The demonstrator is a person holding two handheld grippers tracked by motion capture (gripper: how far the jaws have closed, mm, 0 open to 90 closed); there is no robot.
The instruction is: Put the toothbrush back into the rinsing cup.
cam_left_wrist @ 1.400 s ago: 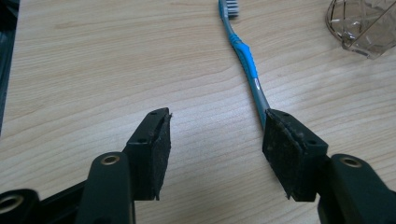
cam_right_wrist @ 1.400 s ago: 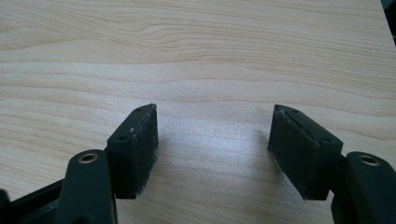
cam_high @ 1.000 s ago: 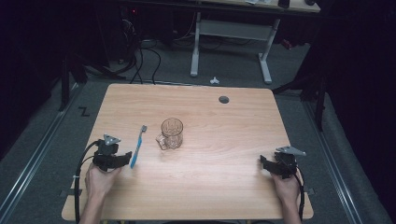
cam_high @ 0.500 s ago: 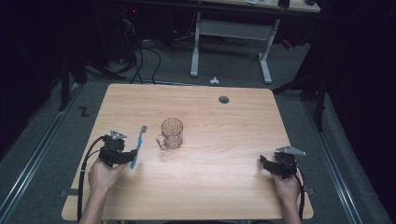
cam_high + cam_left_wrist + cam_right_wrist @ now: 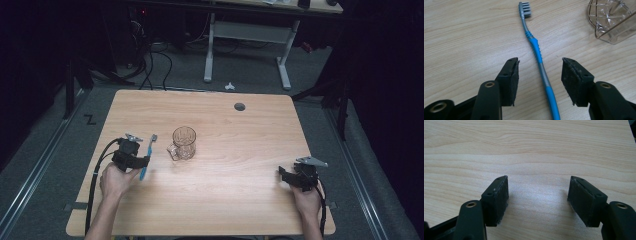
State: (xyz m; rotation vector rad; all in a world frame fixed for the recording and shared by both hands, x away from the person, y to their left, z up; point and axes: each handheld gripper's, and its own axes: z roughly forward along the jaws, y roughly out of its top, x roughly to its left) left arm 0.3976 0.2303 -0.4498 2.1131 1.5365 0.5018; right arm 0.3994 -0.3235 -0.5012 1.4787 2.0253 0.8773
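Note:
A blue and grey toothbrush [image 5: 147, 156] [image 5: 537, 53] lies flat on the wooden table [image 5: 240, 130], bristles at its far end. My left gripper [image 5: 142, 161] [image 5: 540, 75] straddles its handle. The jaws have just been closing and the handle lies between them, but the pads stand clear of it on both sides. A clear glass mug [image 5: 183, 143] [image 5: 611, 17] stands upright just right of the brush. My right gripper [image 5: 283, 175] [image 5: 537, 200] rests open near the table's right front, with bare wood between its jaws.
A round cable hole [image 5: 240, 106] sits near the table's far edge. Beyond the table stands a white desk frame [image 5: 245, 45] on a grey floor with cables. Dark surroundings flank both sides.
My left gripper has moved up the table and right, from beside the toothbrush to over its handle. The jaws look narrower. The right hand has kept still.

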